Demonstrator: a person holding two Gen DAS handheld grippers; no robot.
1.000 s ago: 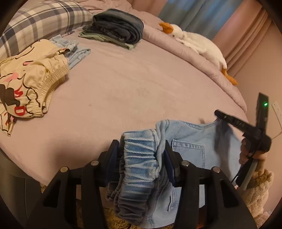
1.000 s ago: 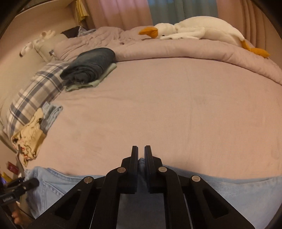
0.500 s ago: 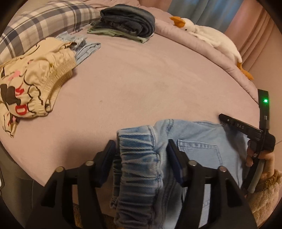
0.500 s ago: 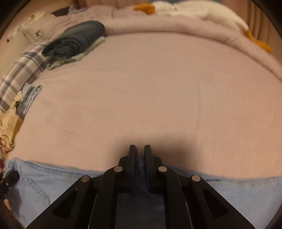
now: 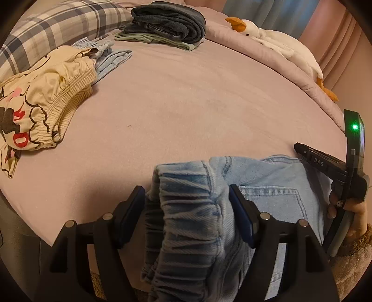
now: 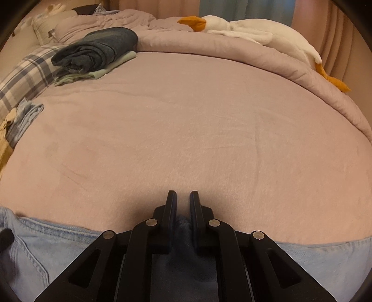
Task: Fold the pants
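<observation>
The left gripper (image 5: 186,204) had just been opening; its jaws stood apart around the bunched elastic waistband of the light blue jeans (image 5: 267,199), released. The right gripper (image 6: 183,204) was clenched on the denim edge. The jeans lay at the near edge of the bed (image 6: 186,130), at 6 o'clock. "DAS" was readable on the right gripper's body. At 9 o'clock lay cream printed shorts (image 5: 39,109); at 12 o'clock folded dark pants (image 5: 167,21); at 2 o'clock a plush goose (image 5: 279,44). No containers were present.

A home bedroom is indicated by the bed (image 6: 186,120) in mauve bedding; on it a plaid pillow (image 5: 58,25), folded clothes (image 5: 167,23) and a plush goose (image 6: 251,32) are seen.
</observation>
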